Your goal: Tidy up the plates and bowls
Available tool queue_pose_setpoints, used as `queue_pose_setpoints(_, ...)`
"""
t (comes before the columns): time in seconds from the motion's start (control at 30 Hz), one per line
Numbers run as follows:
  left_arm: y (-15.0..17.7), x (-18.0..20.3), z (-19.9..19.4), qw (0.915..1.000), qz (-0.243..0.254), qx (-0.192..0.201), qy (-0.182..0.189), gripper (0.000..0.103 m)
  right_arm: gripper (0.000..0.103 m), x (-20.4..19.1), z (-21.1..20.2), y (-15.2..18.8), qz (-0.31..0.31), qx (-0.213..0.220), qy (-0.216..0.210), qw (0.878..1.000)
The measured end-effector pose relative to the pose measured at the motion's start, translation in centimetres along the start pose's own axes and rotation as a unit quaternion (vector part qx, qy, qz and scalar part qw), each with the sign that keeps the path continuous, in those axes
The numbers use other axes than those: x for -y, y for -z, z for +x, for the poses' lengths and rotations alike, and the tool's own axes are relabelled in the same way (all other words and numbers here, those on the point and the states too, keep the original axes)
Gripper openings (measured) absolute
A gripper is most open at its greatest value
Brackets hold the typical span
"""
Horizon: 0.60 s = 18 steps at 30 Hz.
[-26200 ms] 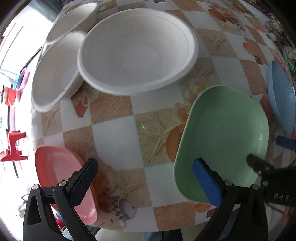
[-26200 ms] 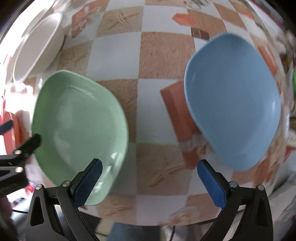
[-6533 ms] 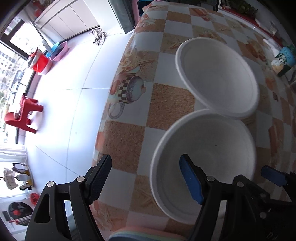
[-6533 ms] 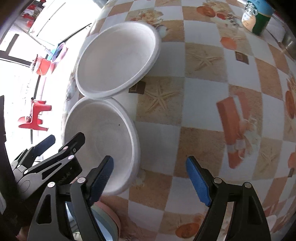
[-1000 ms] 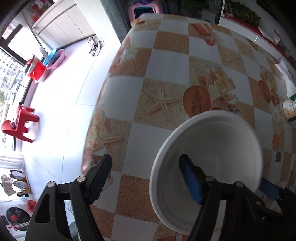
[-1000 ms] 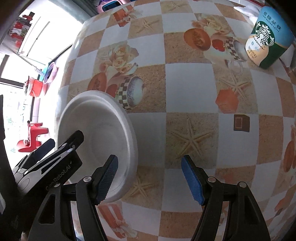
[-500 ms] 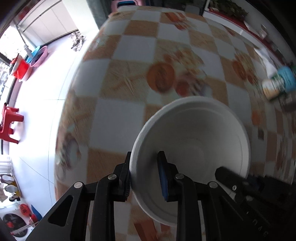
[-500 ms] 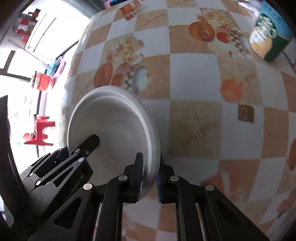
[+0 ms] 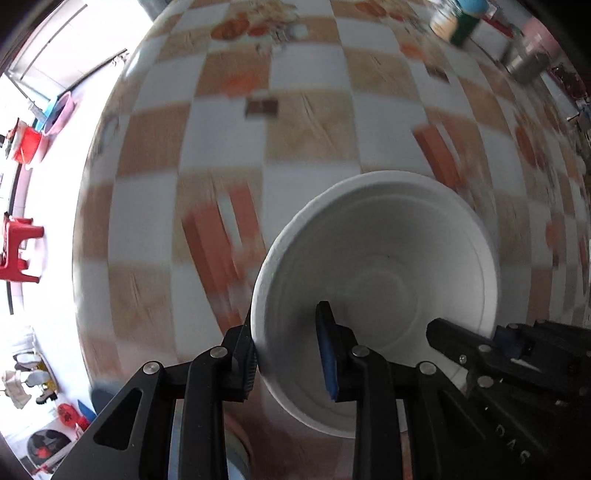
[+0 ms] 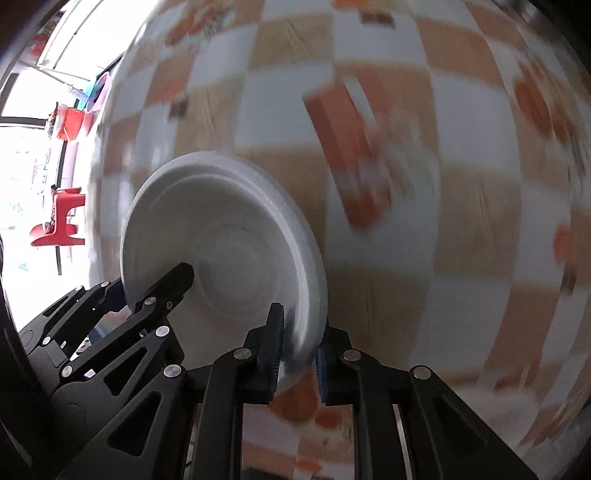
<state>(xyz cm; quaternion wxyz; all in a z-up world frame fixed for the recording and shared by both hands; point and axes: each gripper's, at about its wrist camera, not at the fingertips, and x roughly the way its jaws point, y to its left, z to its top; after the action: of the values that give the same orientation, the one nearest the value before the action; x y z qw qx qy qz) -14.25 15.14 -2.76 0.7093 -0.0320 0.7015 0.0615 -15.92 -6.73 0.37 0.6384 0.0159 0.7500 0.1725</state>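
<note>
Two grippers on white bowl (image 9: 388, 258); cans (image 9: 458, 22) left-view only.

One white bowl (image 9: 388, 258). Two grippers, left (image 9: 288, 354) and right (image 10: 297, 350). One checkered table (image 9: 229, 155). One red stool (image 9: 18, 251) far left. Two containers (image 9: 458, 22) at the far right edge, blurred.

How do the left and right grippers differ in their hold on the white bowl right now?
The left gripper clamps the white bowl's rim on the side toward the table edge and window; the right gripper clamps the opposite rim, toward the table's middle. The left gripper's blue pad sits inside the bowl; the right gripper's blue pad sits outside it. Shared: both are shut on the same bowl, holding it above the checkered table.
</note>
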Motion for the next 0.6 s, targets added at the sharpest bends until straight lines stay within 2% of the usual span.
queue_pose_setpoints(0.13, 2.6, 1.0, 0.0, 1.0000, 0.006, -0.003, -0.006, 0.031, 0.017, 1.1, 0.4, 2.5, 0.011, -0.004, -0.005, 1.000)
queue_pose_setpoints(0.3, 4.0, 1.7, -0.9, 0.9999, 0.004, 0.005, -0.013, 0.031, 0.017, 1.5, -0.4, 4.0, 0.004, 0.006, -0.011, 1.000)
queue_pose_setpoints(0.47, 4.9, 2.3, -3.6, 0.9994, -0.004, 0.030, -0.017, 0.031, 0.017, 0.9, -2.5, 4.4, -0.003, 0.036, -0.014, 0.999)
queue_pose_setpoints(0.6, 5.6, 4.6, -6.2, 0.9979, 0.024, 0.057, -0.019, 0.031, 0.017, 2.0, -4.6, 5.9, 0.001, 0.060, -0.014, 0.998)
